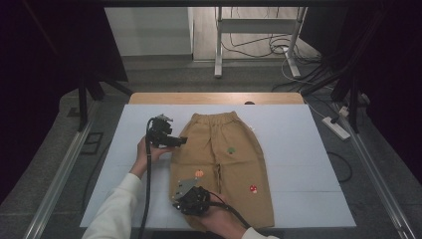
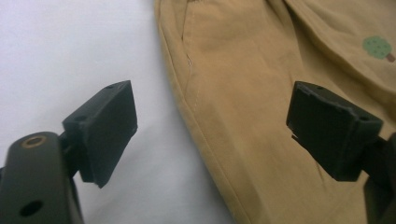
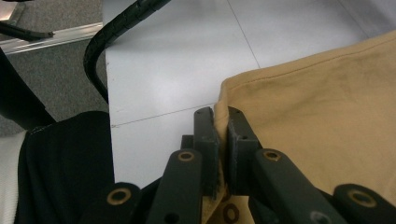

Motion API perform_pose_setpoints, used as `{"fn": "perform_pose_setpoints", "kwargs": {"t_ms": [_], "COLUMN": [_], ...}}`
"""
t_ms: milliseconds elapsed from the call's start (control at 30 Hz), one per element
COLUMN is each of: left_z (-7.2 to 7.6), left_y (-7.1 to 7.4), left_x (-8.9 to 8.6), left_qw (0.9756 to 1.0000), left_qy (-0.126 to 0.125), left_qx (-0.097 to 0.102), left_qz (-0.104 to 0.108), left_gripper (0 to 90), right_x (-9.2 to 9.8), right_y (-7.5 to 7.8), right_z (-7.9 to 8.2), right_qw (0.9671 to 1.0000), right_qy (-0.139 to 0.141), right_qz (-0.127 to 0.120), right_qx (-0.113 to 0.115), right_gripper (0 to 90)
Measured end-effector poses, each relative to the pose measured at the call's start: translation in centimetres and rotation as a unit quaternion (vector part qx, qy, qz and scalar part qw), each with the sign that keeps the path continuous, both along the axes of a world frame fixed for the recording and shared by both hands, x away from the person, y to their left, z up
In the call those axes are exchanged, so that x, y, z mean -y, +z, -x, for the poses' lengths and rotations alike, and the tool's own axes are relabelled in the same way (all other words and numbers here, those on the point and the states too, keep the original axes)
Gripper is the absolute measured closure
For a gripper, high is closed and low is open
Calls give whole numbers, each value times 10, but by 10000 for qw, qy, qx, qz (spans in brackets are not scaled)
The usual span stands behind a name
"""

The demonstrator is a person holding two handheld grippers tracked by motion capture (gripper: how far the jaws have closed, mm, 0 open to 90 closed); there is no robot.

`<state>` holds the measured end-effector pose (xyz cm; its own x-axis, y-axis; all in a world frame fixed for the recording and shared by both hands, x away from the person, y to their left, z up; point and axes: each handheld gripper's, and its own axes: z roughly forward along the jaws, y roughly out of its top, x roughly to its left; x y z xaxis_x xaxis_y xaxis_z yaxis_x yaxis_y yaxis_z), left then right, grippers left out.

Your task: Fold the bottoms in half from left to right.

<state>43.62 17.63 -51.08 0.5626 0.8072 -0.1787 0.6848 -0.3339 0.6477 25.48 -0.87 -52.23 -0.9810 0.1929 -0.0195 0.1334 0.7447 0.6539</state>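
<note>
A pair of tan trousers (image 1: 221, 167) is spread flat on the white board (image 1: 298, 149) that covers the table, waistband toward the far edge and leg hems toward the near edge, slightly left of the board's middle; small embroidered patches are seen on the legs, a green tree (image 2: 377, 48) among them; the cloth appears smoothed, presumably so that it can be folded cleanly.

The hem corner of the leg nearest the board's near-left corner is pinched by the right gripper (image 3: 222, 122); in the right gripper view its jaws are drawn almost together with the tan edge caught between them, so the cloth is judged to be held there rather than merely touched; a grip so close to the corner is probably chosen so that the leg can be lifted and carried over without bunching.

The left gripper (image 2: 212, 128) is held over the trousers' outer side seam, toward the left edge of the board and nearer the waistband; its jaws are spread wide, one over bare board and the other over cloth, nothing being held; the seam is thus straddled, apparently in readiness to close on that edge and share the lift.

Beyond the board a strip of wooden tabletop (image 1: 216, 97) is visible along the far edge; cables and a metal frame are seen on the floor behind.
</note>
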Motion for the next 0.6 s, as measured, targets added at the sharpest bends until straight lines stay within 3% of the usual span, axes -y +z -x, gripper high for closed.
{"fn": "perform_pose_setpoints", "kwargs": {"t_ms": [367, 600], "left_z": [-7, -8], "left_y": [-14, -19], "left_x": [15, 17], "left_qw": [9993, 9983], "left_qy": [-186, -284], "left_qx": [-318, -485], "left_qz": [-113, -172], "left_gripper": [250, 409], "right_x": [0, 1], "right_y": [0, 0], "right_z": [0, 0], "right_qw": [10000, 10000], "right_qy": [2, -4], "right_qz": [-16, -36], "right_qx": [5, -11], "right_gripper": [844, 844]}}
